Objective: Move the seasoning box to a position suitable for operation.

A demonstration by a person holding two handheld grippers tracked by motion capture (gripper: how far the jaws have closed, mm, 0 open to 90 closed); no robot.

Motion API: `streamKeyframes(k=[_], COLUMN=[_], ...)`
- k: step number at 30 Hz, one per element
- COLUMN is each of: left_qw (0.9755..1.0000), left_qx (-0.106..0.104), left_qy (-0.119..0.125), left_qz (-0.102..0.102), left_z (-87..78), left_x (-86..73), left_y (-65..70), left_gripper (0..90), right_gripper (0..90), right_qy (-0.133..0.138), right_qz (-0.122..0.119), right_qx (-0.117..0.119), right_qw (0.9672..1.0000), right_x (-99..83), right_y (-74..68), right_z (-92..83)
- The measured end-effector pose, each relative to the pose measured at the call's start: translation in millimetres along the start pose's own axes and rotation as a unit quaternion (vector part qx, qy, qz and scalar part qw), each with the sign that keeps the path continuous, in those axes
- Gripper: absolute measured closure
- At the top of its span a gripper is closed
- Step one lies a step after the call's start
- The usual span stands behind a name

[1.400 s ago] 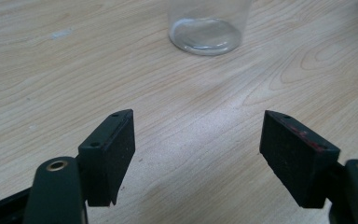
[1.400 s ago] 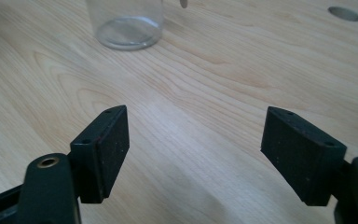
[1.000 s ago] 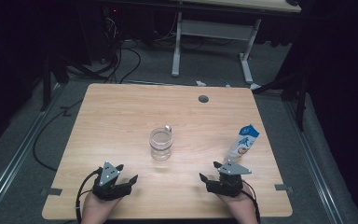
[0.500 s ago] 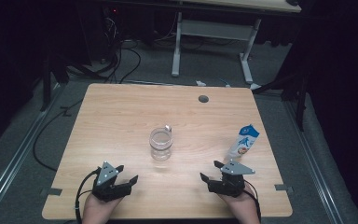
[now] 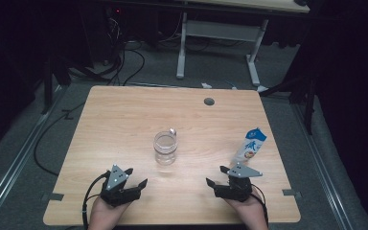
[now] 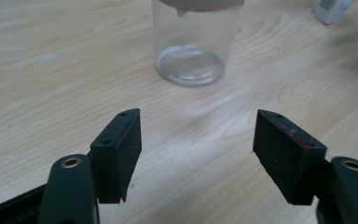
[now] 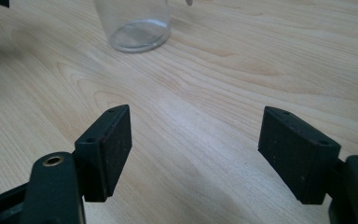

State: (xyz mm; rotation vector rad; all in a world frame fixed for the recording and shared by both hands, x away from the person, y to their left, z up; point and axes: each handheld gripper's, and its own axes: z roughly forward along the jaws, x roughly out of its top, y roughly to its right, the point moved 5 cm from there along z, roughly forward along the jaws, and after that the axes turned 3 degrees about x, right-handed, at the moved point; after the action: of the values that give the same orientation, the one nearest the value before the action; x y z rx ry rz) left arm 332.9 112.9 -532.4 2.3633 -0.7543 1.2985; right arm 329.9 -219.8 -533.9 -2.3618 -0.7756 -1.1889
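Currently 2 grippers rest low at the near edge of the table (image 5: 115, 110). Left gripper (image 5: 135, 178) jaws spread wide, nothing between them; its own view has the clear jar (image 6: 193, 44) straight ahead, upright on the wood, apart from the jaws. Right gripper (image 5: 216, 176) jaws likewise spread, empty; jar (image 7: 135, 23) off to its upper left. High view: jar (image 5: 165, 148) near table centre, between both grippers and beyond them. Carton (image 5: 249, 145) stands just beyond the right gripper, tilted, near the right edge.
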Motion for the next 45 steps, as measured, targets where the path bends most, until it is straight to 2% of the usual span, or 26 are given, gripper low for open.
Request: streamKeyframes(k=[3,7,8,11,14,17,22,24,27,30,34,35,38,41,44,45], left_qw=[0.9999,0.9998,0.9998,0.9996,0.9995,0.9996,0.9992,0.9991,0.9989,0.9990,0.9987,0.9984,0.9979,0.9977,0.9970,0.9970], left_qx=[0.004,0.015,0.012,0.015,0.014,0.027,0.024,0.030,0.025,0.032,0.038,0.043,0.044,0.055,0.058,0.059], left_qy=[0.005,0.002,0.004,0.011,0.016,0.011,0.015,0.013,0.013,0.009,0.009,0.017,0.017,0.017,0.031,0.029], left_qz=[-0.010,-0.012,-0.018,-0.021,-0.024,-0.008,-0.030,-0.028,-0.037,-0.028,-0.033,-0.034,-0.044,-0.035,-0.040,-0.040], left_z=[2.2,6.5,7.8,10.7,15.4,20.7,29.0,31.6,36.5,40.5,44.3,45.8,50.2,57.0,60.5,61.9], left_x=[6.0,12.4,14.9,21.1,27.9,34.6,44.5,47.4,50.0,52.1,56.0,57.6,59.7,63.5,68.6,70.0], left_y=[-1.5,-6.6,-8.0,-12.3,-15.0,-15.9,-22.3,-24.6,-28.6,-31.0,-35.8,-37.8,-43.1,-48.4,-50.5,-50.2], left_gripper=[36.9,39.4,40.3,43.7,43.3,43.6,46.1,48.9,51.9,55.4,57.6,58.0,60.3,63.9,68.5,69.7], right_gripper=[23.7,19.8,19.4,19.5,21.3,22.9,24.9,26.0,27.4,28.4,29.8,29.9,30.5,30.9,31.2,31.2], right_qy=[-0.004,-0.009,-0.009,-0.012,-0.015,-0.019,-0.018,-0.015,-0.010,-0.009,-0.009,-0.009,-0.011,-0.011,-0.011,-0.010], right_qz=[-0.005,-0.006,-0.004,-0.005,0.000,-0.002,0.002,0.003,0.009,0.010,0.009,0.009,0.009,0.011,0.013,0.013], right_qx=[0.003,0.012,0.015,0.017,0.019,0.019,0.017,0.016,0.016,0.016,0.017,0.017,0.019,0.019,0.018,0.018], right_qw=[1.0000,0.9999,0.9998,0.9998,0.9997,0.9996,0.9997,0.9997,0.9998,0.9998,0.9998,0.9998,0.9997,0.9997,0.9997,0.9997], right_x=[-0.8,-1.7,-1.5,-1.4,-1.6,-2.2,-2.3,-2.0,-1.4,-1.6,-1.9,-1.9,-2.2,-2.4,-2.3,-2.3], right_y=[-1.4,-4.0,-5.0,-6.6,-7.5,-8.3,-7.2,-6.2,-4.4,-3.4,-3.5,-3.6,-3.9,-4.0,-3.3,-3.2], right_z=[2.3,5.6,6.5,7.9,8.3,8.9,8.4,7.0,5.5,5.0,5.1,5.2,5.8,6.3,6.4,6.3])
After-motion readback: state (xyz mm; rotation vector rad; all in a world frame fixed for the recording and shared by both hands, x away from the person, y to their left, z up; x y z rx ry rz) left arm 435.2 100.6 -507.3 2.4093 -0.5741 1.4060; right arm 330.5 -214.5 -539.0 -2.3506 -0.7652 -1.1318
